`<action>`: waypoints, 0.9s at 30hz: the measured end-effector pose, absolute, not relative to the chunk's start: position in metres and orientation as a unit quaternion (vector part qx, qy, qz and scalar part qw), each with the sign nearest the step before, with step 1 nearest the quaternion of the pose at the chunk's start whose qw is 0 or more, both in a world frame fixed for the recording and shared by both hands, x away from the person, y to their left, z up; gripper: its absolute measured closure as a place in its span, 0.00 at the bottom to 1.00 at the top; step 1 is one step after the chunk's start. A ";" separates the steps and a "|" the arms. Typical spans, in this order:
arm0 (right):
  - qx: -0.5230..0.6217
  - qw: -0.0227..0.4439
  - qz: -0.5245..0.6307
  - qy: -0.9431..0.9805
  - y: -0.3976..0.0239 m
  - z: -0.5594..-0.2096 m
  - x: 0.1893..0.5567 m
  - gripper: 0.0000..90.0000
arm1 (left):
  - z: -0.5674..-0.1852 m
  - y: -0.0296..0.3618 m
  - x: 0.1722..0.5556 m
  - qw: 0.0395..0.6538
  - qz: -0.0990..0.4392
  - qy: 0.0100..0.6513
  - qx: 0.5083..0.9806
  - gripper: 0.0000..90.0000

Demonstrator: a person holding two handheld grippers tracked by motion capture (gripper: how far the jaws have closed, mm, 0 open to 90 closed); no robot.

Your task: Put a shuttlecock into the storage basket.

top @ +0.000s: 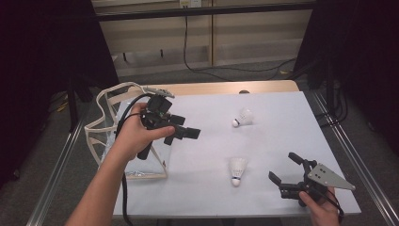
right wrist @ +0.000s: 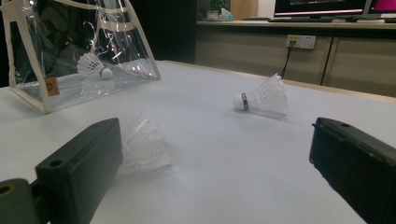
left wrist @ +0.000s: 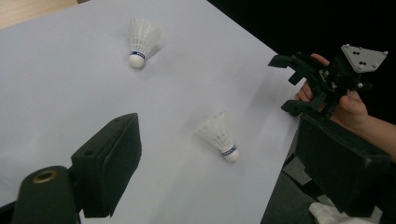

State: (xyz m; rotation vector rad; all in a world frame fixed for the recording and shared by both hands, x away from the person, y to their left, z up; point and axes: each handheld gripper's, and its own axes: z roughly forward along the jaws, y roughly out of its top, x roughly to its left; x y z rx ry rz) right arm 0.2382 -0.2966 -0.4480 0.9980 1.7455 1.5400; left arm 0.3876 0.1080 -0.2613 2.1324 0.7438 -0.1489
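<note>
Hovering beside the clear bag [top: 123,136], the left gripper [top: 186,133] stood wide and empty, the near shuttlecock [top: 237,170] lying to its right on open table [top: 277,141]. Its cork pointed toward the person, feathers away. The right gripper [top: 286,170], also wide and empty, sat nearer, just beside it, close to the table's right edge.

Table [top: 282,117]: white top, pale wood far edge, metal rails along both sides. Floor [top: 155,75]: grey, black cable [top: 188,52] trailing across. Far wall: beige cabinets [top: 244,37] with wall socket [right wrist: 301,41]. Dark curtains [top: 42,47] left and right. Monitors [right wrist: 322,7] on far counter.
</note>
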 end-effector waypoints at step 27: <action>0.379 0.299 0.582 0.655 -0.297 -0.448 0.240 0.03 | -0.296 0.089 0.375 0.426 -0.064 0.280 0.858 0.15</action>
